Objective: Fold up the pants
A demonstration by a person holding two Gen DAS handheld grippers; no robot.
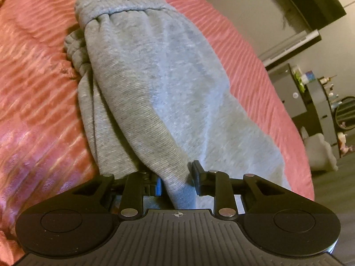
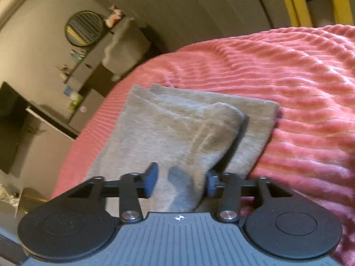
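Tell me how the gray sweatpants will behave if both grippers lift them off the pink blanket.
The gray sweatpants look soft and floppy: they bunch between the left gripper fingers, so they would likely sag. In the right gripper the leg ends lie loosely layered and may slide apart. The ribbed pink blanket probably adds drag.

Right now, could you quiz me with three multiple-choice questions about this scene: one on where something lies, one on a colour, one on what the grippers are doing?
1. Where do the sweatpants lie?
A. on the floor
B. on the ribbed bedspread
C. on a chair

2. What colour is the bedspread?
A. pink
B. white
C. green

3. What is the left gripper doing?
A. hanging open above bare bedspread
B. pinching a pillow
C. gripping grey fabric of the sweatpants

Answers: B, ribbed cover shows all round the pants; A, it is pink in both views; C, grey cloth is bunched between its fingers, as with the right gripper.
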